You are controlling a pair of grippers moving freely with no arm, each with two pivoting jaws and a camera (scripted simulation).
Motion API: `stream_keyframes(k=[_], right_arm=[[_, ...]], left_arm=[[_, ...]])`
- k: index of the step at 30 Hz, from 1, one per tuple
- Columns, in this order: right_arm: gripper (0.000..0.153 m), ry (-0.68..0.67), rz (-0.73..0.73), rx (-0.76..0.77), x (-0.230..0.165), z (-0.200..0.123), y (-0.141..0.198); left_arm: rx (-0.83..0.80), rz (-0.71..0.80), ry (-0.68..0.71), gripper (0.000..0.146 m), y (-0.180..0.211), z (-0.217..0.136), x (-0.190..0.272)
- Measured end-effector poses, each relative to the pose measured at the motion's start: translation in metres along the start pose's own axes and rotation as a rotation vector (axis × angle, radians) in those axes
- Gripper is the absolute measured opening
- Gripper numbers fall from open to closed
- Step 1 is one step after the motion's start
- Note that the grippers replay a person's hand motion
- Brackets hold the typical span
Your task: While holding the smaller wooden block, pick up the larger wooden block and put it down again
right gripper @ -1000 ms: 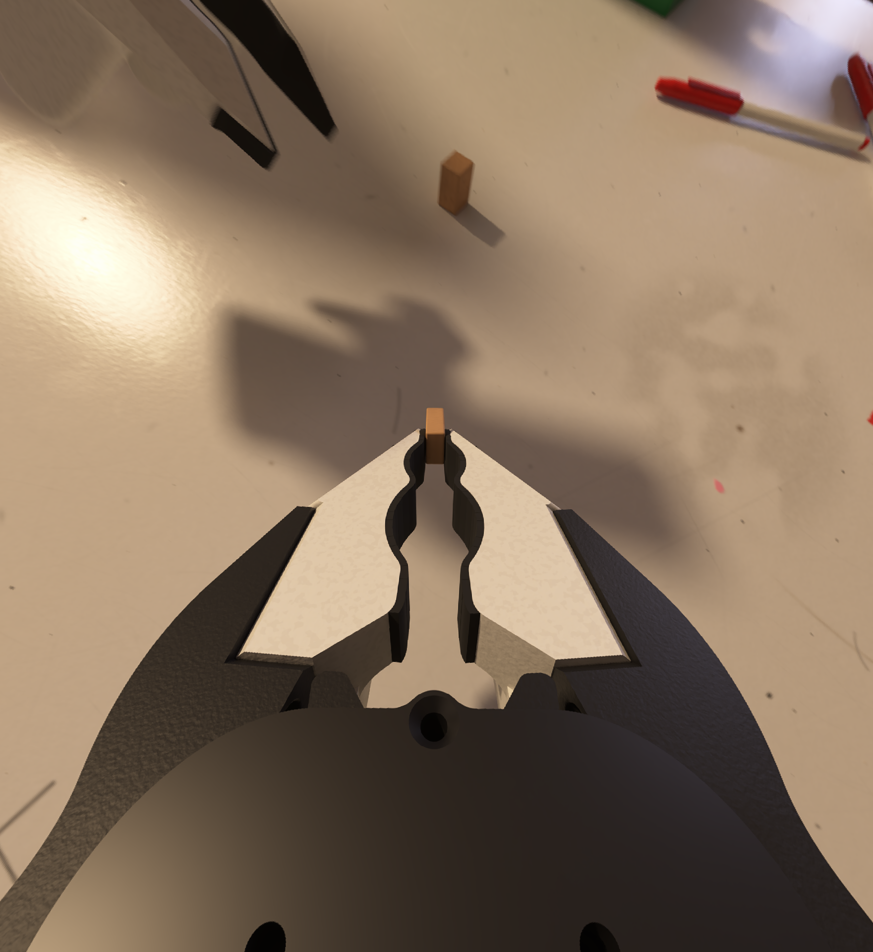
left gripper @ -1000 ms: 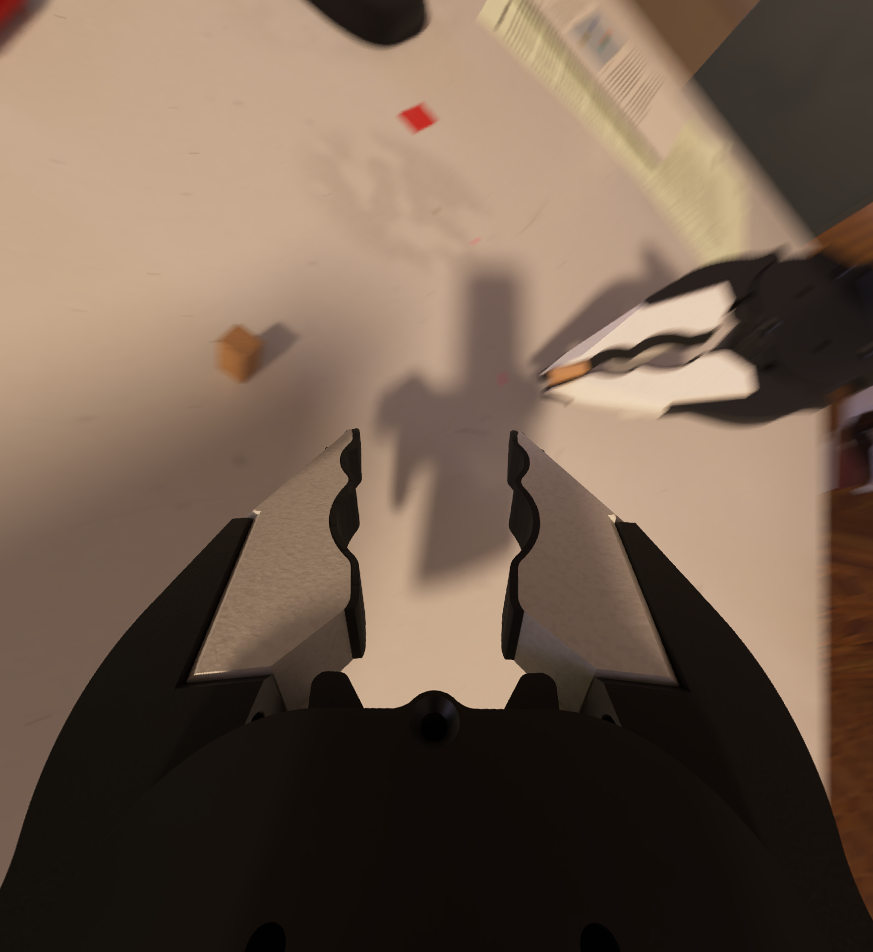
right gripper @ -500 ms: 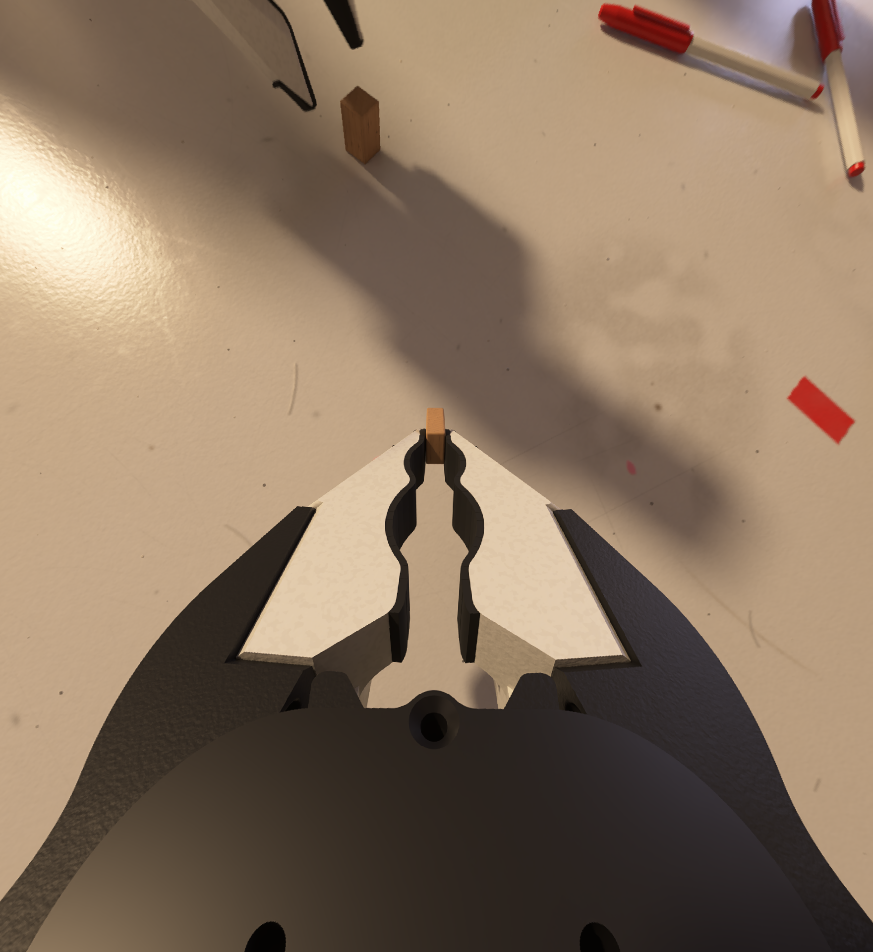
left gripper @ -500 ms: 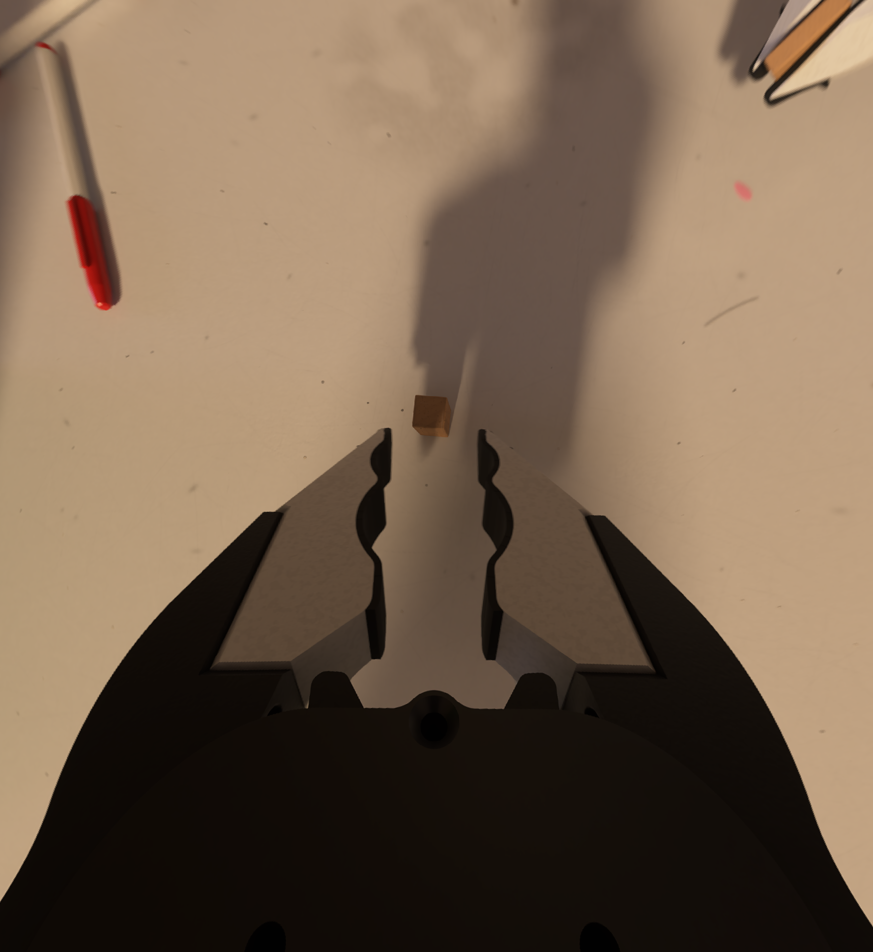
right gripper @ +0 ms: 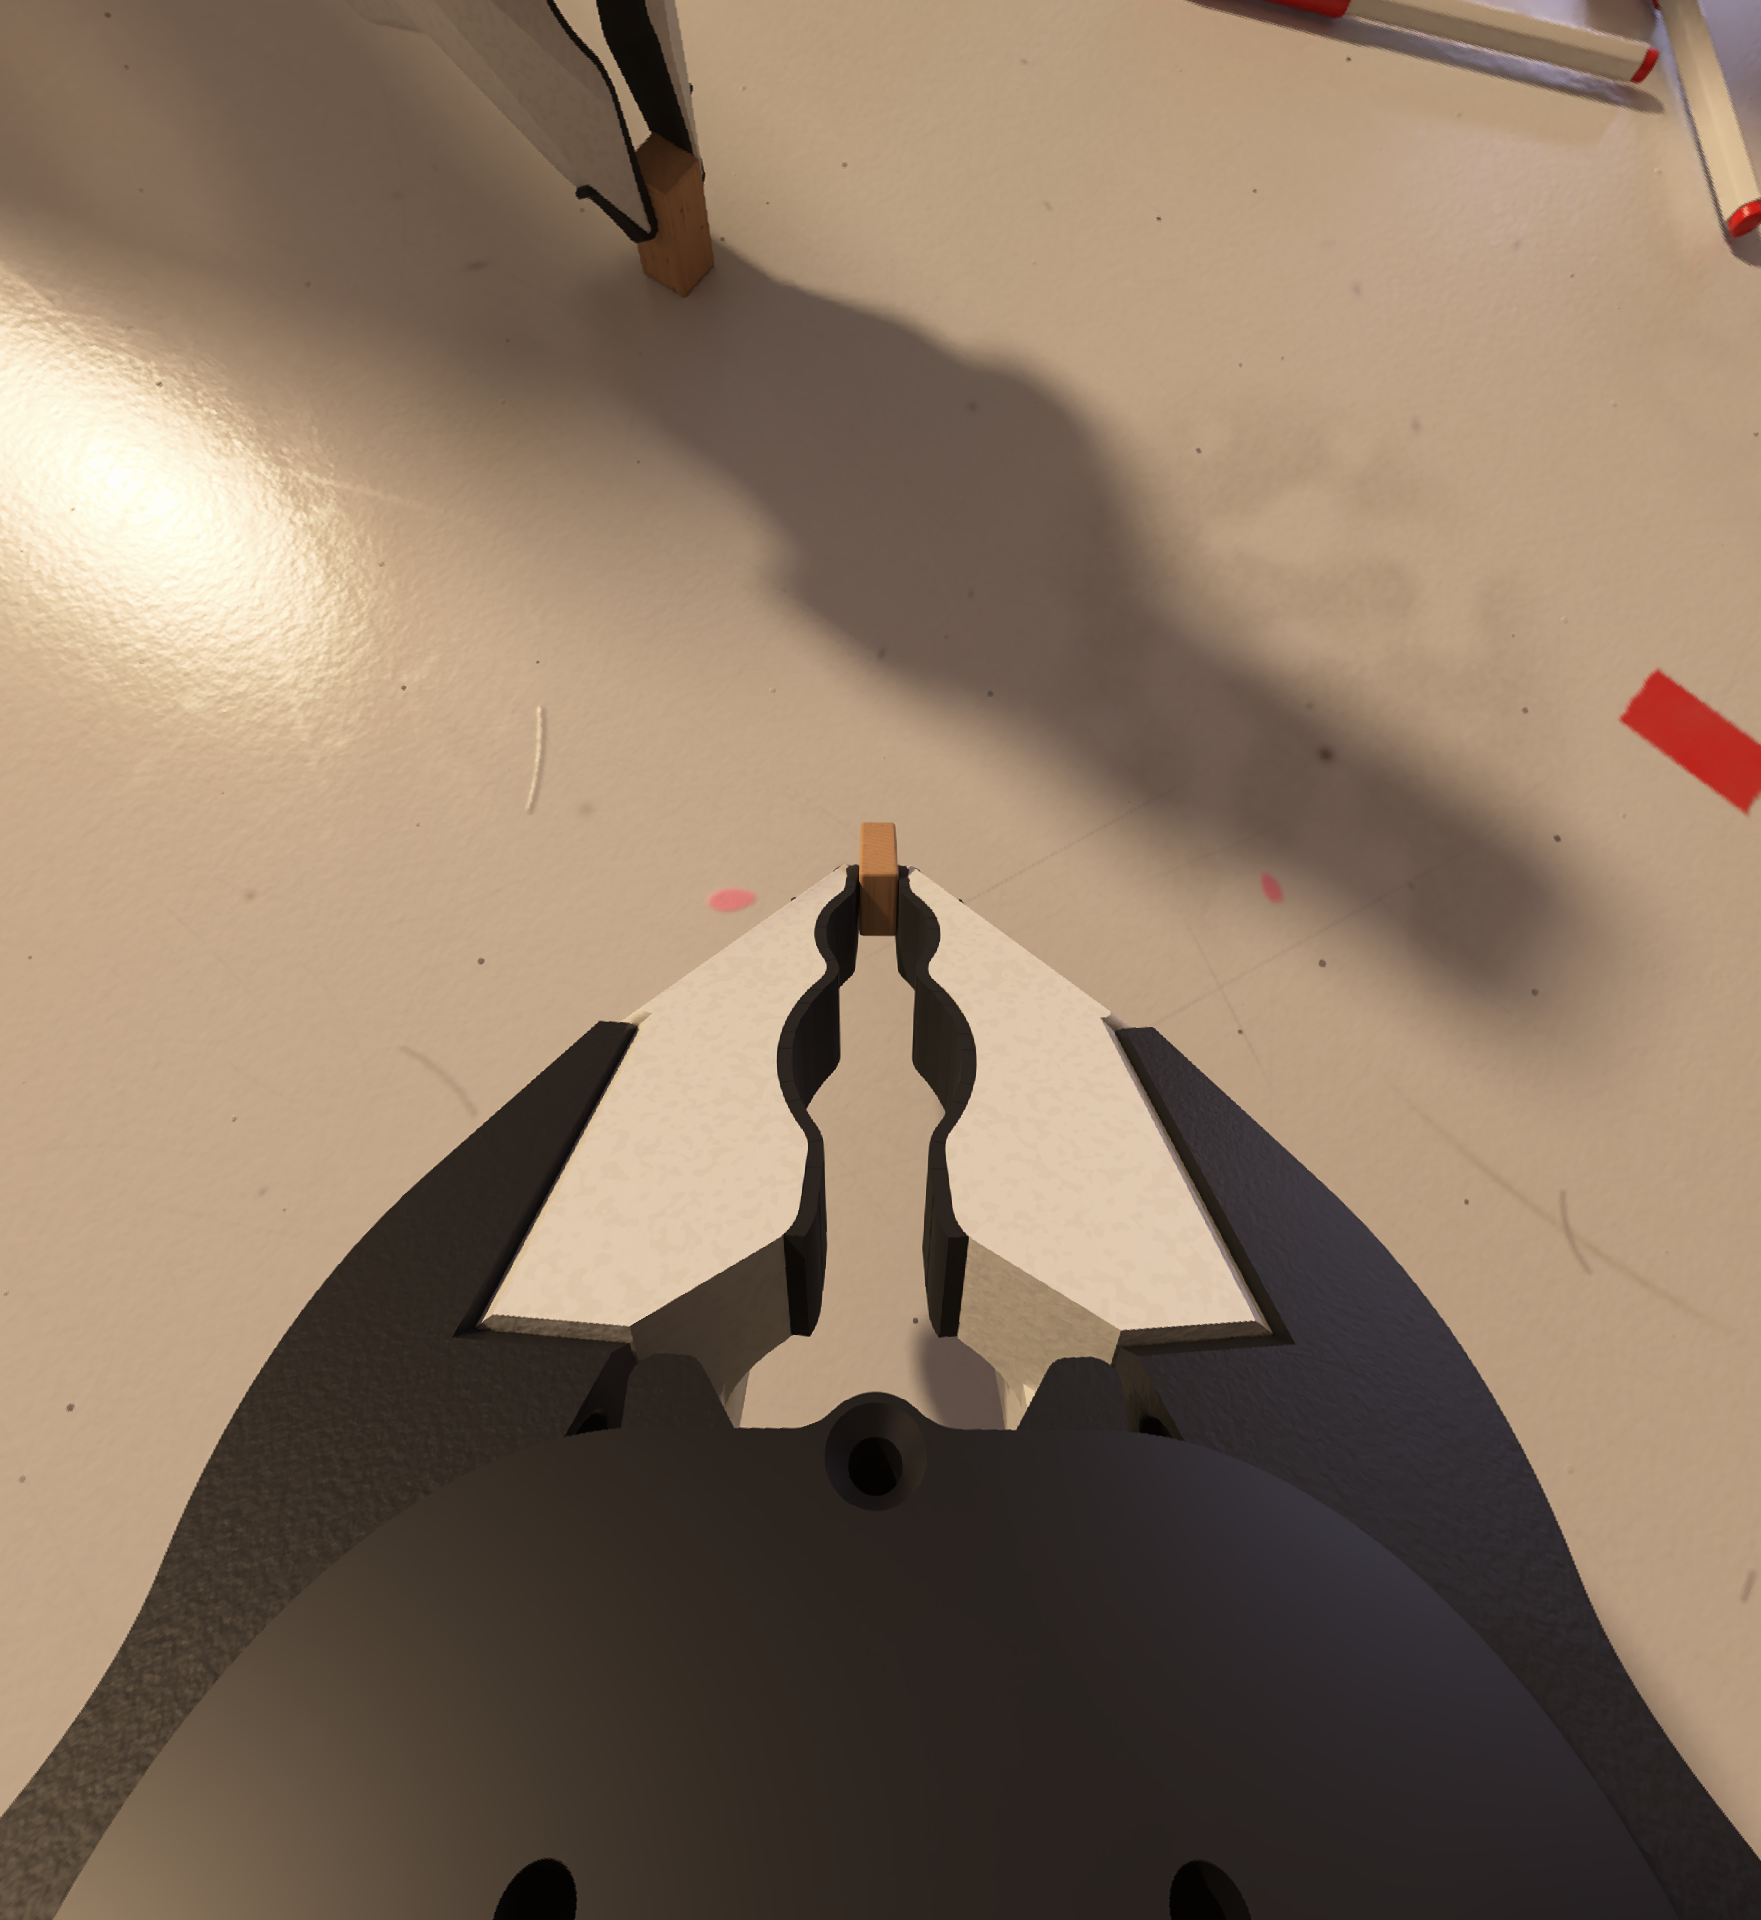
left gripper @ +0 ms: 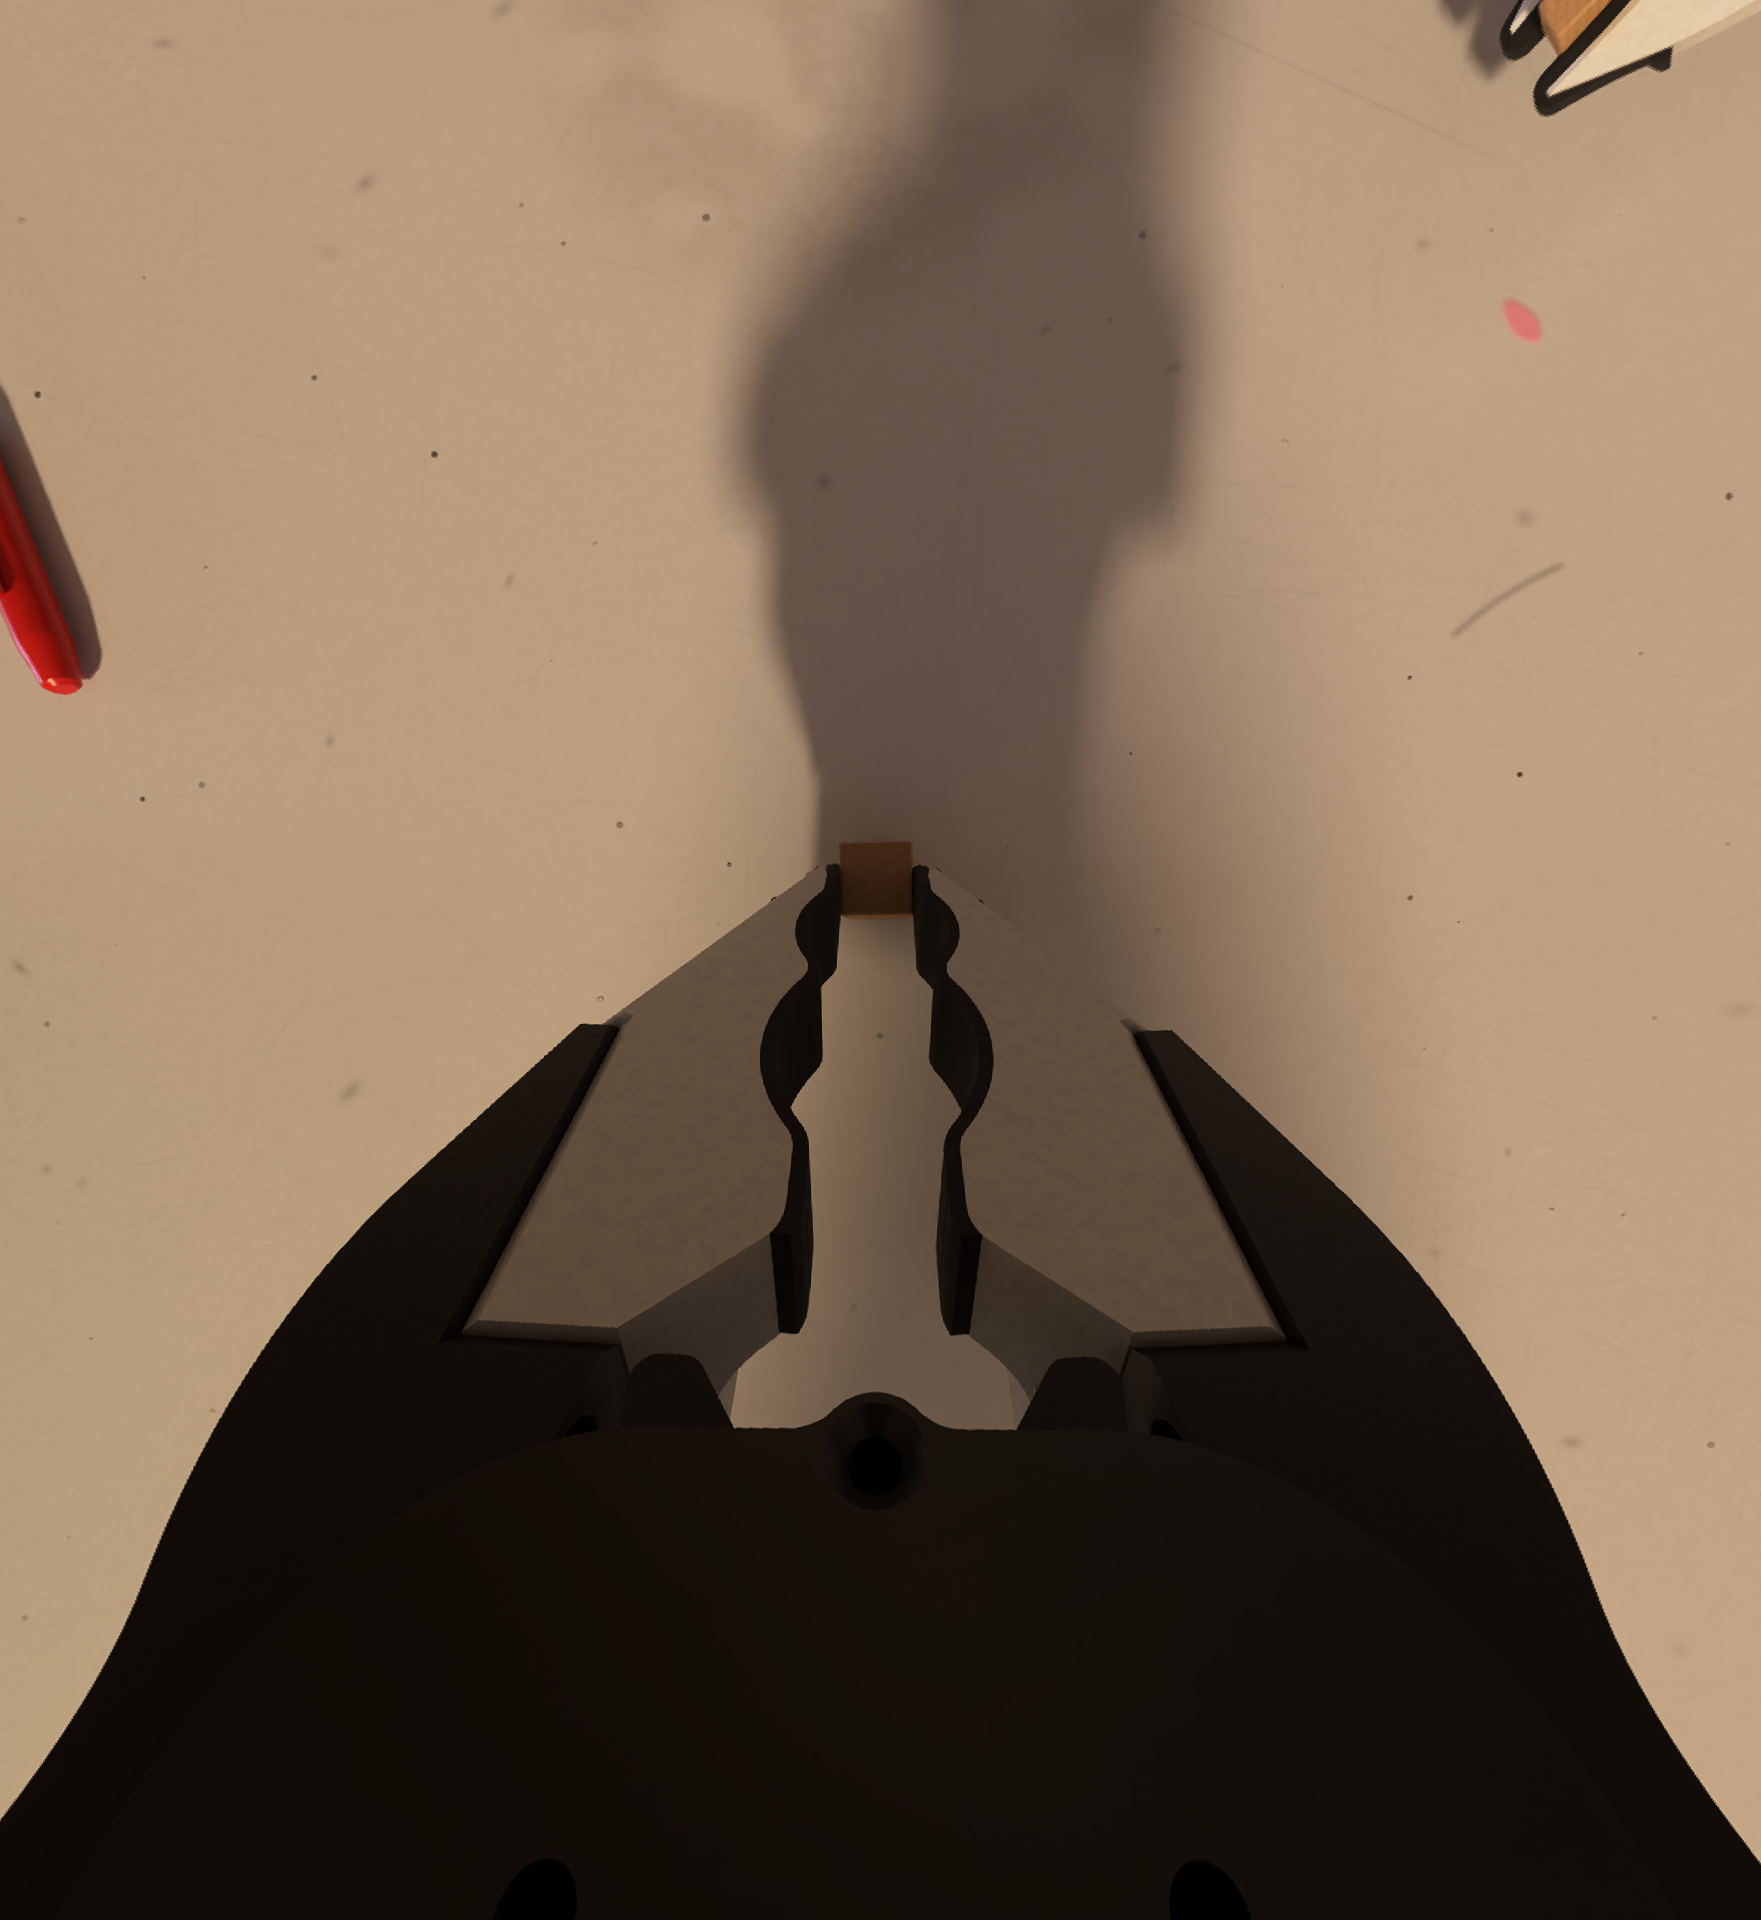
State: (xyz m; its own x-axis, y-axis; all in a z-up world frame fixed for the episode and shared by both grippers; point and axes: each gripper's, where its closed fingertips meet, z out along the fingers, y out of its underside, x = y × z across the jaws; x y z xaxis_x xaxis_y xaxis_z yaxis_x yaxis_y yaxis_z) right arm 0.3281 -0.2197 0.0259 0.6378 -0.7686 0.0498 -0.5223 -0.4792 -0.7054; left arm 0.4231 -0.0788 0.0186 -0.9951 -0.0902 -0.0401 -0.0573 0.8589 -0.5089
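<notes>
My left gripper (left gripper: 876, 900) is shut on the larger wooden block (left gripper: 876, 864), seen end-on between its fingertips. In the right wrist view this block (right gripper: 678, 234) stands upright with its foot on the table, and the left gripper (right gripper: 660, 177) clamps its top from above. My right gripper (right gripper: 878, 906) is shut on the smaller wooden block (right gripper: 878, 860) and holds it above the table. The right gripper (left gripper: 1582, 47) with the smaller block (left gripper: 1572, 19) also shows at the top right corner of the left wrist view.
A red-capped marker (left gripper: 3, 551) lies to the left of the left gripper. Two markers (right gripper: 1478, 31) (right gripper: 1717, 125) lie at the top right of the right wrist view, and a red tape patch (right gripper: 1699, 740) is on the beige table (right gripper: 336, 831).
My left gripper has come down over the larger block and closed its fingers on it. My right gripper still holds the smaller block and has drifted a little.
</notes>
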Motion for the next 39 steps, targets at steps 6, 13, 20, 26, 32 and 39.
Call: stream_keyframes(k=[6,13,20,26,32,39], right_arm=[[0.005,0.002,0.019,0.013,-0.001,-0.006,0.005],[0.005,0.005,0.018,0.02,-0.002,-0.011,0.007],[0.005,0.007,0.027,0.018,0.0,-0.012,0.01],[0.005,0.002,0.036,0.025,0.001,-0.012,0.01],[0.005,-0.005,0.031,0.031,0.001,-0.011,0.01],[0.005,-0.01,0.037,0.038,0.002,-0.013,0.011]], left_arm=[[-0.006,-0.01,0.008,0.013,0.0,0.0,0.001],[0.023,-0.101,0.076,0.013,0.0,0.0,0.001],[0.04,-0.106,0.088,0.013,-0.001,-0.001,0.001],[0.037,-0.037,0.02,0.026,-0.002,-0.002,0.001],[0.012,-0.003,-0.022,0.04,-0.004,0.001,0.002],[-0.032,0.001,-0.053,0.013,0.0,0.004,0.003]])
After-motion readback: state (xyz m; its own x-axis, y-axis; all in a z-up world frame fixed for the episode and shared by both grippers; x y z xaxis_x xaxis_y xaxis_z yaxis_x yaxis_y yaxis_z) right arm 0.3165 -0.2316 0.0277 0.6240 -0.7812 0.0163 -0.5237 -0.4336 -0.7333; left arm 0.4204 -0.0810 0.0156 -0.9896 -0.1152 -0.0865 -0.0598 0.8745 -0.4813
